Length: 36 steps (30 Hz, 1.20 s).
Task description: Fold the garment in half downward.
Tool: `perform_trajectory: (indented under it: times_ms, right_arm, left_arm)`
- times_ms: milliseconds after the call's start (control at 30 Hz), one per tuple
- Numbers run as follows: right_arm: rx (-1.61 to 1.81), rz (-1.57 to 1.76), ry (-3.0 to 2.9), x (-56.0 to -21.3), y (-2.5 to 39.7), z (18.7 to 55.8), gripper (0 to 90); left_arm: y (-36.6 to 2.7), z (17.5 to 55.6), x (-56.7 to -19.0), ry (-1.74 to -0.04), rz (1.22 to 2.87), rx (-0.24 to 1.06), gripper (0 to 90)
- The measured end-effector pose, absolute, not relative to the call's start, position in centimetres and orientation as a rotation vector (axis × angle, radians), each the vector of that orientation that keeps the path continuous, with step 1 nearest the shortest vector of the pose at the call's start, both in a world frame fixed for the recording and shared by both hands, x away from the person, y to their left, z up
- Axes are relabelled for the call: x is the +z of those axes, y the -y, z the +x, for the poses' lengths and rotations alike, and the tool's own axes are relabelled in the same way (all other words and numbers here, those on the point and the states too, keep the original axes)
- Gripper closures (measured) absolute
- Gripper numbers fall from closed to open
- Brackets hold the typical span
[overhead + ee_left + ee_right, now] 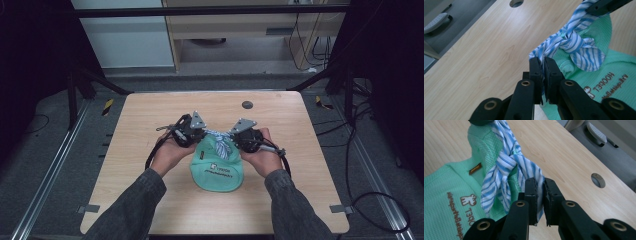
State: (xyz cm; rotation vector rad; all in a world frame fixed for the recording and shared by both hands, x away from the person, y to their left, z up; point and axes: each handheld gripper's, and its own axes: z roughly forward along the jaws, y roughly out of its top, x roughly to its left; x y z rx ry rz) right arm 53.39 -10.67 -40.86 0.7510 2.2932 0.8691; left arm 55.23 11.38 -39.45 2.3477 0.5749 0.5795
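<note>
Green bag (218, 172) — striped tie (218, 136) gripped by both grippers.

Both hands meet mid-table, left gripper (204, 131) and right gripper (231, 134) fingers clamped, facing each other.

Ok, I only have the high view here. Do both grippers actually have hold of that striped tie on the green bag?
Observer: Yes. The left gripper is shut on one end of the striped tie.
Operator: And the right one?
Observer: The right gripper is clamped on the other end, with fabric pinched between its jaws.
Operator: Is the tie knotted?
Observer: It is crossed into a knot over the neck of the green bag, loose ends hanging.
Operator: Any print on the bag?
Observer: Brown lettering and a small logo.
</note>
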Motion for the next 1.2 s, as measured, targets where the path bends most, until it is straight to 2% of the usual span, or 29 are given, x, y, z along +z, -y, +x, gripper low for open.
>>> perform_trajectory:
  times_ms: [267, 1200]
  right_arm:
    - [0.86, 0.723, -2.321, -42.7, 10.0, 52.0, 82.0]
    - [0.877, 0.668, -2.362, -44.9, 9.4, 49.3, 80.4]
  left_arm:
    - [-12.4, 53.7, -41.4, -0.579, 2.365, 0.542, 85.9]
    - [-13.8, 51.1, -44.1, -0.58, 2.35, 0.497, 85.6]
